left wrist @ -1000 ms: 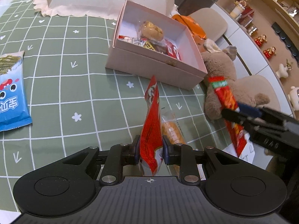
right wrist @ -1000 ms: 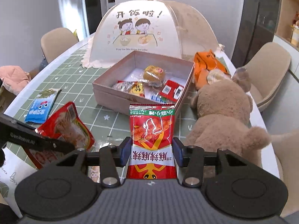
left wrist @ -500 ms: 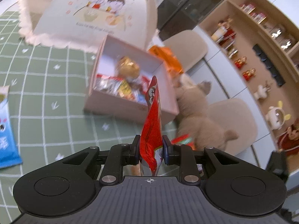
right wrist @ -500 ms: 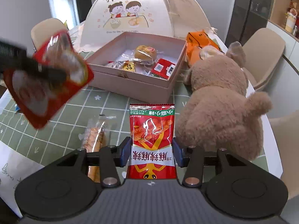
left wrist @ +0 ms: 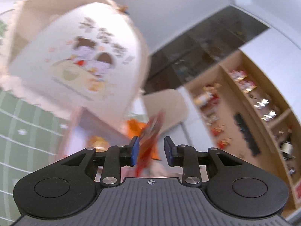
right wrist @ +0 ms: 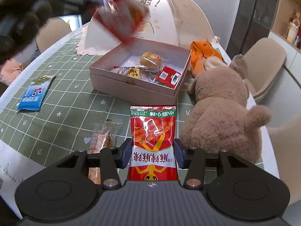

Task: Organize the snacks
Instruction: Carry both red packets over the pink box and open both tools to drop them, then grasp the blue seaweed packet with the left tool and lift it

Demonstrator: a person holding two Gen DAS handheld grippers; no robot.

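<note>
While left tool (left wrist: 151, 148) opening: red pkt (left wrist: 148, 141) above pink box (right wrist: 143, 92).

Red snack packet (left wrist: 148, 143) between opening left tool (left wrist: 151, 147) jaws, blurred.

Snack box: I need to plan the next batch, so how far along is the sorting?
Done: the pink box already holds several small snacks. In hand: the left gripper is opening, a blurred red packet between its fingers above the box; the right gripper grips a red chili-snack packet. Left: the blue packet and the clear-wrapped bread stick lie on the table.
</note>
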